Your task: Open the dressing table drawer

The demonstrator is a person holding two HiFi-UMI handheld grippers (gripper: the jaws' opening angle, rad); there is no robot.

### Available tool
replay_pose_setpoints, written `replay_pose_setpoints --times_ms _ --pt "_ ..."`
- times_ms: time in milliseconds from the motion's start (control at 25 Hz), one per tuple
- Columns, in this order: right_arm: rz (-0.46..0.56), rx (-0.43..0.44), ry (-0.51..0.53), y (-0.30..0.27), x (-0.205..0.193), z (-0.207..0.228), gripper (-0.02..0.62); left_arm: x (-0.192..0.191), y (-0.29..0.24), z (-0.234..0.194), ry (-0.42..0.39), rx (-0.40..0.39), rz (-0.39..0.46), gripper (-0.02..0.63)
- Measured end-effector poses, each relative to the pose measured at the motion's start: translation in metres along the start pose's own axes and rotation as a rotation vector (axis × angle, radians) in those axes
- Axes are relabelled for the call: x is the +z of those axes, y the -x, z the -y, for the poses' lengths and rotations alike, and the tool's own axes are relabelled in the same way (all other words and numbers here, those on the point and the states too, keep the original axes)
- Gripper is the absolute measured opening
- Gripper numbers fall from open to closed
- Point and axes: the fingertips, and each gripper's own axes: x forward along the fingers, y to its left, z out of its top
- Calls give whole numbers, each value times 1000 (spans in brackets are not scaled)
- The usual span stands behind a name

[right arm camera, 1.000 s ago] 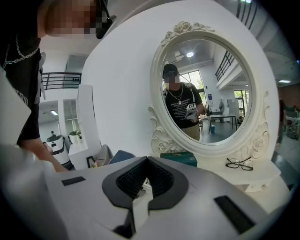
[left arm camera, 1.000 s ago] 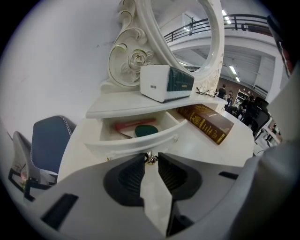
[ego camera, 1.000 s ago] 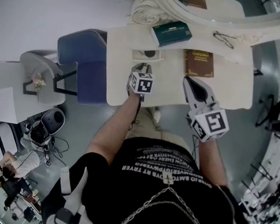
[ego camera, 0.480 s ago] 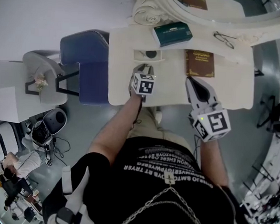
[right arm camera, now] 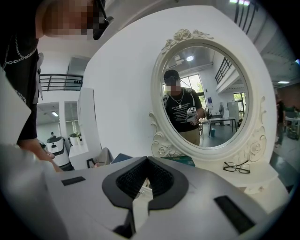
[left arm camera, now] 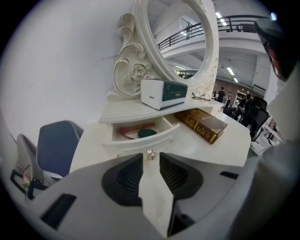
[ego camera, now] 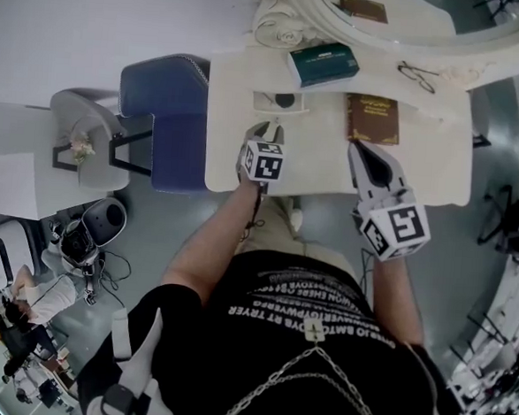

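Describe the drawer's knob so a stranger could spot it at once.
Under the oval white mirror sits a shelf, and beneath it a small white drawer stands pulled open. The knob is the shiny metal bead at the middle of its front, the only metal there.

Open lab-like hall: mezzanine railing (left arm camera: 201, 31), strip lights (left arm camera: 229, 71), dressing table (ego camera: 439, 170) among machines (ego camera: 89, 230).
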Motion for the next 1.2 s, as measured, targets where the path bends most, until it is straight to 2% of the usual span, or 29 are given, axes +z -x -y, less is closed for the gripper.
replay_pose_setpoints --times_ms 120,240,720,880,1200 --pt "7 1 6 4 2 -2 2 6 15 -1 3 7 38 91" --pt "12 -3 6 11 1 -1 2 15 32 0 13 24 105 7" --pt "19 6 36 29 1 -9 2 85 143 20 -92 53 385 3" --pt "32 22 58 30 9 -16 2 101 181 21 -88 54 442 4" --pt "55 38 127 38 21 -29 2 113 241 22 -81 75 502 3"
